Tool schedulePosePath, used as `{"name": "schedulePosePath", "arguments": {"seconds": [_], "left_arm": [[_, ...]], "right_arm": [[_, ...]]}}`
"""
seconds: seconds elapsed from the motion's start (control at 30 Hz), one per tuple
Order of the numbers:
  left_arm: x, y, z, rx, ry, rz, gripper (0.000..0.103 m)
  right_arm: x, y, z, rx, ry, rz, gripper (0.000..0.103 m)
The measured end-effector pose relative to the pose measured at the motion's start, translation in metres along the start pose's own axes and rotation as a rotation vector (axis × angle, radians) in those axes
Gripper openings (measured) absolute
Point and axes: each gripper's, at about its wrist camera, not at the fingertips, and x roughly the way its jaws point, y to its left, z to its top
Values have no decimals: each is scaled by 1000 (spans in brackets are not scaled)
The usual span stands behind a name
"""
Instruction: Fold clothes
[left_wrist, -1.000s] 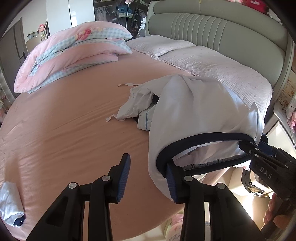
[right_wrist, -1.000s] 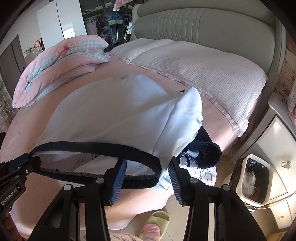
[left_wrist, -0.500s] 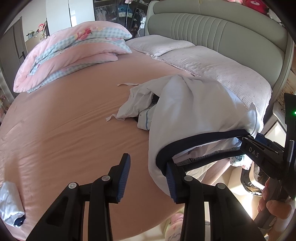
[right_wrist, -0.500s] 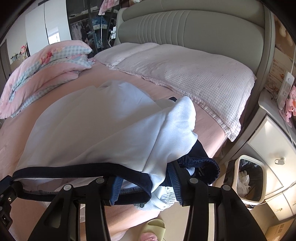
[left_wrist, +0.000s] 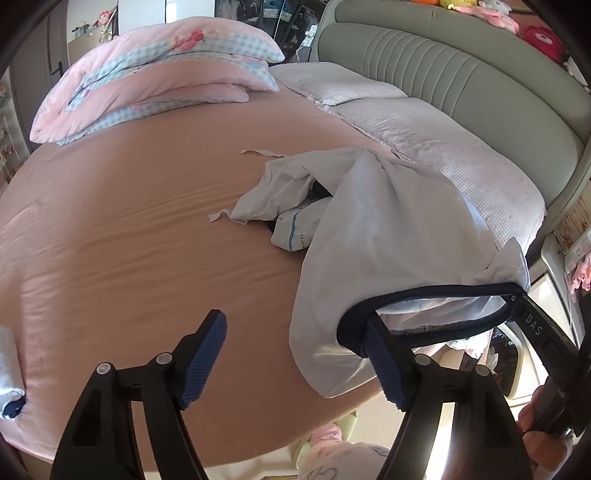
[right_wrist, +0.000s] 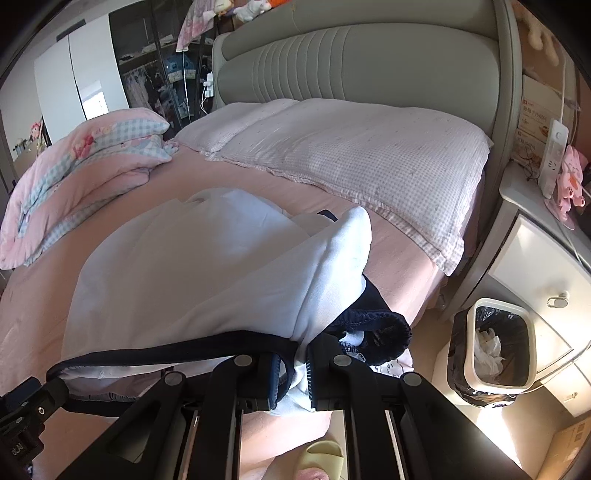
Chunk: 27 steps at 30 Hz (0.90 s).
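Right gripper (right_wrist: 291, 373) pinches the garment (right_wrist: 207, 266) hem; left gripper (left_wrist: 295, 354) jaws spread. Only the right view shows the bin (right_wrist: 495, 343).

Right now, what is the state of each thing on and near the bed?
Pale blue garment with navy hem: hem stretched between both grippers.
Left gripper: jaws open, one hooked in the hem.
Right gripper: shut on the hem.
Pink quilt: folded.
Lined bin: open.
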Motion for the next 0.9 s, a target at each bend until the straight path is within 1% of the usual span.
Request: {"name": "schedulePosePath", "arguments": {"seconds": [0.17, 0.27, 0.47, 0.57, 0.67, 0.77, 0.9], "left_arm": [[5, -12, -2, 25, 19, -19, 74], [8, -20, -3, 40, 31, -31, 74], [14, -34, -5, 70, 52, -49, 74], [21, -40, -2, 80, 42, -15, 74], [29, -43, 4, 76, 47, -9, 74], [38, -42, 6, 61, 50, 16, 74], [44, -33, 2, 54, 53, 99, 74]], "right_arm": [[-6, -1, 6, -2, -18, 16, 9], [-5, -1, 6, -8, -16, 7, 9], [-6, -1, 8, -16, -10, 17, 9], [-10, -1, 10, -25, -18, 14, 9], [-14, -2, 12, -23, -26, 24, 9], [-16, -3, 14, -23, -29, 28, 9], [-17, -4, 14, -30, -24, 25, 9]]}}
